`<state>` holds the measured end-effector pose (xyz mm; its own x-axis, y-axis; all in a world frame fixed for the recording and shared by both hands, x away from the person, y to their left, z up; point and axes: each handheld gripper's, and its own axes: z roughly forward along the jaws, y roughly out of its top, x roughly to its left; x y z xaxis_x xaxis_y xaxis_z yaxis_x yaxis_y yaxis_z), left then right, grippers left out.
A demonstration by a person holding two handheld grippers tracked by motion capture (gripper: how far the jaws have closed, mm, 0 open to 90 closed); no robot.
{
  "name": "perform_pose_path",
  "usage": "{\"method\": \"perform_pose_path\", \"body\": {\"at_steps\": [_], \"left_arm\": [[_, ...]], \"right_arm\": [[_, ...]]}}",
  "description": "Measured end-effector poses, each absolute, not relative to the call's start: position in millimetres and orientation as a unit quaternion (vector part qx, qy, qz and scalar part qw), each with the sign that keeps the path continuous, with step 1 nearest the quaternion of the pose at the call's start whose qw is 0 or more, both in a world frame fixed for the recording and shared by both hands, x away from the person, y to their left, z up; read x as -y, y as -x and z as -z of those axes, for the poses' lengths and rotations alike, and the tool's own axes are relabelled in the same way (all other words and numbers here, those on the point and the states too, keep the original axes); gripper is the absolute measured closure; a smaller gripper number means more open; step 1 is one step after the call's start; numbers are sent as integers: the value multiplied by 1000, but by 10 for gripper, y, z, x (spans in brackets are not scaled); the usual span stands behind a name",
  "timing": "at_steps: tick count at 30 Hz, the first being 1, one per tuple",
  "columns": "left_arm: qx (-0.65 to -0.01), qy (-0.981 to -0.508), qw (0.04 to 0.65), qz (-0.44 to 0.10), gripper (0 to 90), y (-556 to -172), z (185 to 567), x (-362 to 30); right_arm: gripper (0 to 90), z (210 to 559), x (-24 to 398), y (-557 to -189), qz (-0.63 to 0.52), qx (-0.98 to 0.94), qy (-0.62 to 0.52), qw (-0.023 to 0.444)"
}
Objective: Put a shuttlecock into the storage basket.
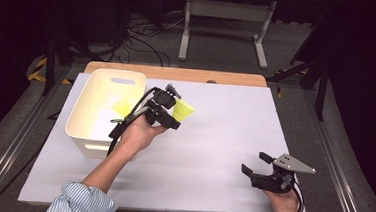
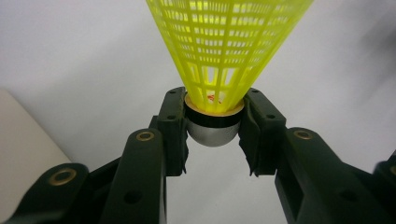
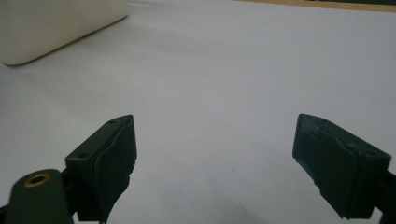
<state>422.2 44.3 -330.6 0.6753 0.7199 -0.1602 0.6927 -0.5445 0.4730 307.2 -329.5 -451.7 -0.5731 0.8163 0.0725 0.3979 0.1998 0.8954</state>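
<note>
A yellow plastic shuttlecock (image 1: 183,110) with a silver-grey rounded base (image 2: 214,130) is held above the white table, just right of the cream bin. My left gripper (image 1: 171,111) is shut on its base, one pad on each side, and the yellow mesh skirt (image 2: 226,46) points away from the camera. A second yellow shuttlecock (image 1: 121,106) lies inside the cream bin (image 1: 91,132). At the table's front right, my right gripper (image 1: 254,163) stands open, nothing between its black fingers (image 3: 109,154), over bare white table.
The cream bin (image 3: 51,28) stands at the table's left, its wall visible at the far left in the right gripper view. The white sheet (image 1: 224,133) covers a wooden tabletop (image 1: 178,74). Cables and a white frame leg lie on the floor behind.
</note>
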Motion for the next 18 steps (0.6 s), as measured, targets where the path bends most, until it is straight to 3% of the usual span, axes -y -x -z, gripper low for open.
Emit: {"method": "perform_pose_path", "body": {"at_steps": [18], "left_arm": [[-410, -876, 251, -28, 648, -4294, 3226, -508]], "right_arm": [[142, 4551, 3286, -3085, -476, -749, -407, 219]]}}
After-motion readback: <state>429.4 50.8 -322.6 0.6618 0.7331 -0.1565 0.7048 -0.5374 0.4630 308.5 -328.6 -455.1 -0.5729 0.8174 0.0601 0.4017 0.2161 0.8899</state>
